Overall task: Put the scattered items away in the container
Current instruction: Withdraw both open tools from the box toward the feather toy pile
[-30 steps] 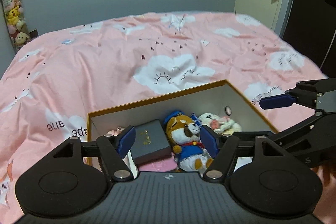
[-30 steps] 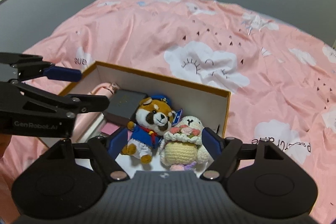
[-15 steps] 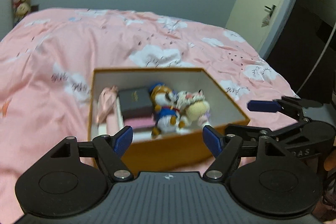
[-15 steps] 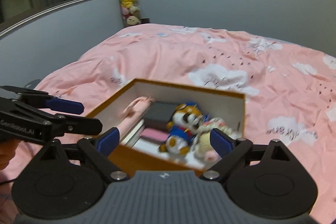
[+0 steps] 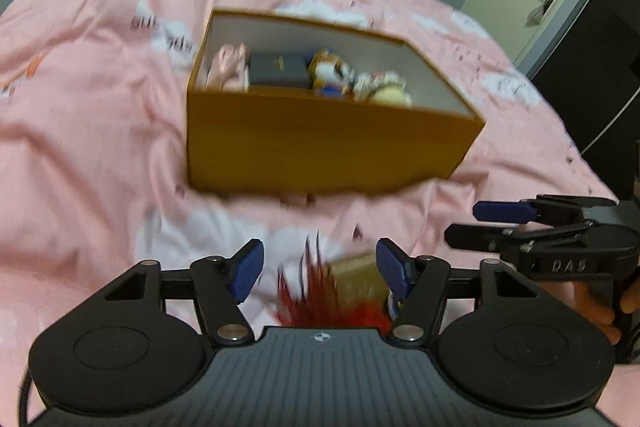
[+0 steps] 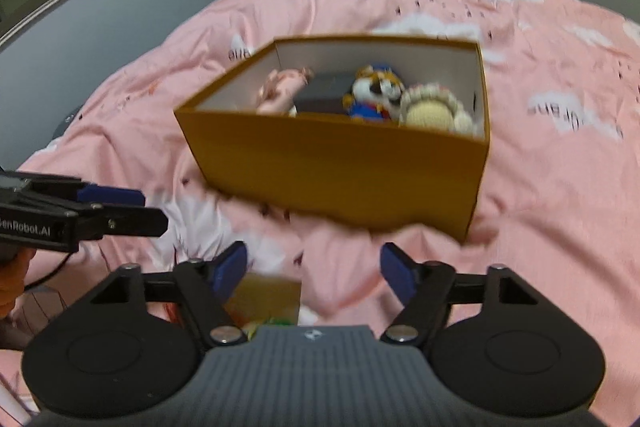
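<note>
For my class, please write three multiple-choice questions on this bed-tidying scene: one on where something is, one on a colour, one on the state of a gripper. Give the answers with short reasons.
1. Where is the red panda plush?
A. on the bedspread
B. inside the box
C. in a gripper

2. What colour is the box outside?
A. white
B. blue
C. orange-brown

3. What state is the right gripper in?
A. open and empty
B. shut on a plush
C. shut on the box

Answers: 1 B, it sits between the box walls beside the crocheted doll. 2 C, the outer wall is orange-brown. 3 A, its fingers stand apart with nothing gripped.
</note>
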`<state>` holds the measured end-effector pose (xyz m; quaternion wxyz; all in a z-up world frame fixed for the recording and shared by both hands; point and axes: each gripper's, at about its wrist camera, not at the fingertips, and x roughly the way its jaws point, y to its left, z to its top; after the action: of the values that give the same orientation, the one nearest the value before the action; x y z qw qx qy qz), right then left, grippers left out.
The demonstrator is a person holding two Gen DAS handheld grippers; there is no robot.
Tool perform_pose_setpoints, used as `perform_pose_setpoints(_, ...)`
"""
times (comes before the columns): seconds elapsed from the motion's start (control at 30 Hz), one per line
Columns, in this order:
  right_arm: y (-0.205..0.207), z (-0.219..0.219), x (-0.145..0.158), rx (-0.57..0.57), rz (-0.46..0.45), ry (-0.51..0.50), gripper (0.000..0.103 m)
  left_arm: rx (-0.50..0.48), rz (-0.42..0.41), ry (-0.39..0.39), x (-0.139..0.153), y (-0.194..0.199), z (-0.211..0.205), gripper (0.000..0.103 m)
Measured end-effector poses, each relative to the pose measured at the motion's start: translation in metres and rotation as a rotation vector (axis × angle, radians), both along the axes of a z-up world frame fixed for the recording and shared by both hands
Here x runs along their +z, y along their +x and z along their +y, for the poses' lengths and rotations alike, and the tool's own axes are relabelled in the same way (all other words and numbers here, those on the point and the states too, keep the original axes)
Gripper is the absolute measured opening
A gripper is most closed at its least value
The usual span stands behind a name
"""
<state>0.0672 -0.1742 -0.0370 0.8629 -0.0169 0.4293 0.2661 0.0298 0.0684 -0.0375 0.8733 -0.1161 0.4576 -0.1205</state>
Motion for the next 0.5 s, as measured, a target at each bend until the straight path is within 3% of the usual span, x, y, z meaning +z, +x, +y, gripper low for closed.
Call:
perform_pose_setpoints(0.2, -0.015, -0.007, -0.007, 0.009, 0.04, 0.005, 0.062, 0.017, 0.078, -0.01, -0.013, -0.017, 0.002, 0.062)
perform_pose_setpoints(0.37, -0.024, -0.006, -0.008, 0.015, 0.056, -0.017, 0.057, 0.015, 0.133, 0.008, -0.021, -0.024, 0.002, 0.047)
perform_pose_setpoints(0.5, -0.026, -0.005, -0.009, 0.014, 0.067, -0.026, 0.055, 0.013, 0.204, -0.046, -0.037, -0.024, 0.007, 0.046)
